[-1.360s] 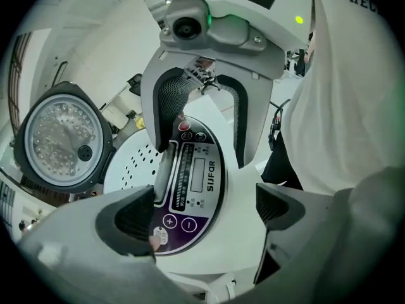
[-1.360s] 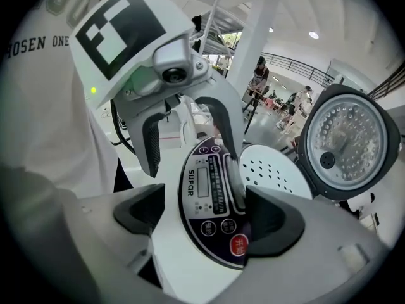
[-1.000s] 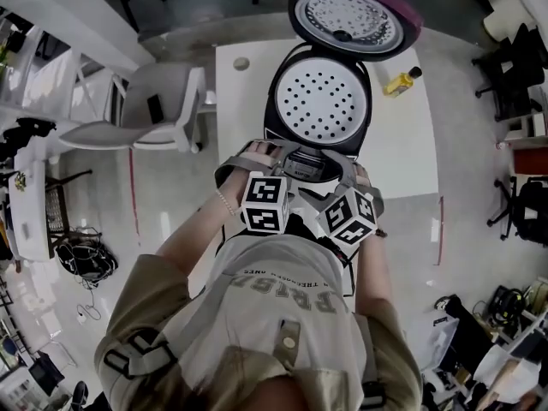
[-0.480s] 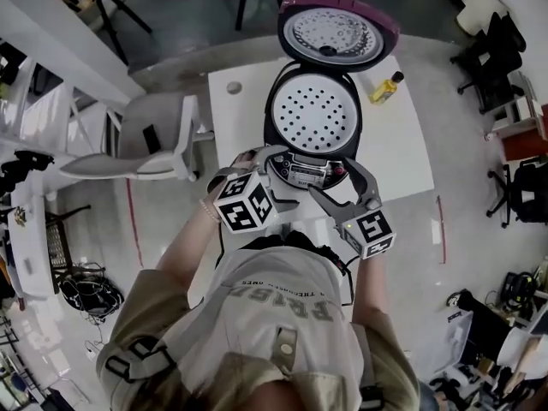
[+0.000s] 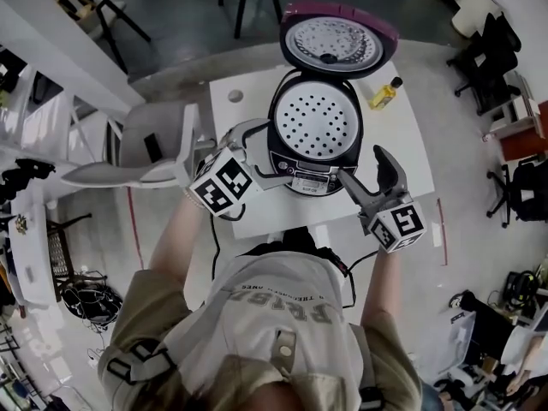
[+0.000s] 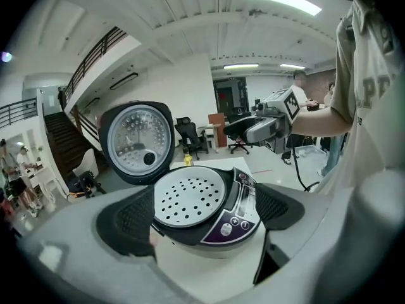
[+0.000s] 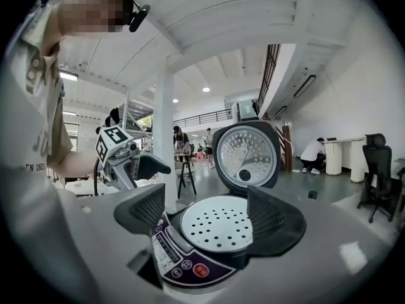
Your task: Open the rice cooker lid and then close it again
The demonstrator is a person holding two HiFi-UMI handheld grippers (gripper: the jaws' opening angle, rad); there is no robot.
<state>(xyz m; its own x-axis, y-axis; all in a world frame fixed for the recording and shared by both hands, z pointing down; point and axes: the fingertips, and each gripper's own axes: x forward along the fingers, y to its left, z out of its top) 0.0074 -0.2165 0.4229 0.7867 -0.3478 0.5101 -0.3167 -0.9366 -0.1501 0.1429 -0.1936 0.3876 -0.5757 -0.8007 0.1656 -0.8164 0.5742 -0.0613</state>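
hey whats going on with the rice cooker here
A person stands at a white table with a gripper in each hand. The rice cooker sits with its lid up, the perforated tray showing inside. The left gripper and right gripper hover open near the cooker's front, holding nothing.

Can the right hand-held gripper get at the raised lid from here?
Probably yes: the right hand-held gripper is open and empty, and nothing stands between it and the lid.
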